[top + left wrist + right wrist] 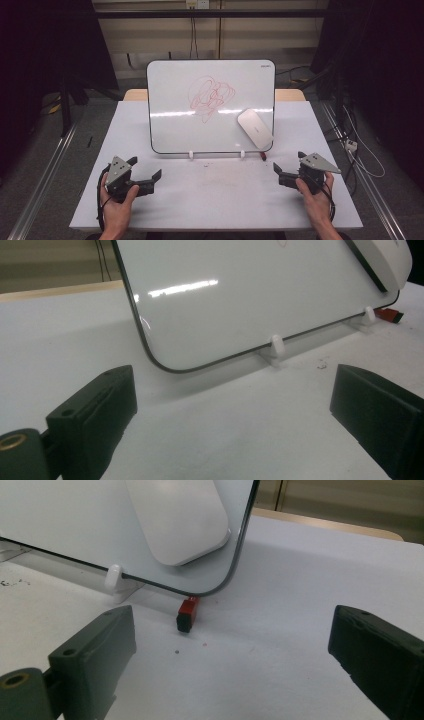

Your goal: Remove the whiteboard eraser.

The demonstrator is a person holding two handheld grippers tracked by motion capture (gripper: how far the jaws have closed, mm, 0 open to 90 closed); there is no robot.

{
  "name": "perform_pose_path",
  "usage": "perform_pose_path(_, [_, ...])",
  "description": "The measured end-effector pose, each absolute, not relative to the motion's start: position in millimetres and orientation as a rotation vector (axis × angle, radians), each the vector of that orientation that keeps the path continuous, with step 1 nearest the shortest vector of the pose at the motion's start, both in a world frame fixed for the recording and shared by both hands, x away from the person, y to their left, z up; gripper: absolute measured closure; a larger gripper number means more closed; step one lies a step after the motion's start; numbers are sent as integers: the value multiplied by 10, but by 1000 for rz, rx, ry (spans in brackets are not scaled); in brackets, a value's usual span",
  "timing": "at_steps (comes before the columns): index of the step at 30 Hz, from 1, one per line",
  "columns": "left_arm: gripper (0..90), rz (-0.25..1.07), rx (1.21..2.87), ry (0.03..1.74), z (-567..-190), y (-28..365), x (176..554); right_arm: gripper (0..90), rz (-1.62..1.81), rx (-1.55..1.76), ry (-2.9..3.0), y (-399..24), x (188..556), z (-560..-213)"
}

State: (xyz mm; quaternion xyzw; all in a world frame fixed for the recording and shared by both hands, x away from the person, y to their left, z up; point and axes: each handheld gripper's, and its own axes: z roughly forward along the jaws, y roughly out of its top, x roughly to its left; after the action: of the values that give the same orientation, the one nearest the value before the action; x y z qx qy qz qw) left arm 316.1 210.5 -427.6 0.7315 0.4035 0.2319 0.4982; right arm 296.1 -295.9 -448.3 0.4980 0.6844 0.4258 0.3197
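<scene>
A whiteboard (175,100) with red scribbles (210,97) leans upright on small white clips (191,154) at the middle of the white table (215,200). A pale oval eraser (255,128) clings to its lower right; it also shows in the right gripper view (175,520) and the left gripper view (387,260). A small red and black marker cap (186,614) lies by the board's right corner (263,156). My left gripper (148,172) rests open at the front left, nothing between its fingers (95,415). My right gripper (288,167) stands open at the front right, aimed at the cap.
Metal rails (40,185) run along both sides of the table. Cables (360,160) trail on the floor to the right. A wooden surface edge (290,94) shows behind the board. Small dark specks (320,362) lie on the table near the board's foot.
</scene>
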Motion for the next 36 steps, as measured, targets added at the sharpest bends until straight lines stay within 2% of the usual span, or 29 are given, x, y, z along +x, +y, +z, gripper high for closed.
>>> perform_pose_path(16, [46,580,1808,1003,-4326,2164,3240,67,1100,1267,1913,-2842,3053,-4405])
perform_pose_path(36, [46,536,1805,1018,-4312,2107,3228,77,1080,1184,1944,-2571,3456,-4125])
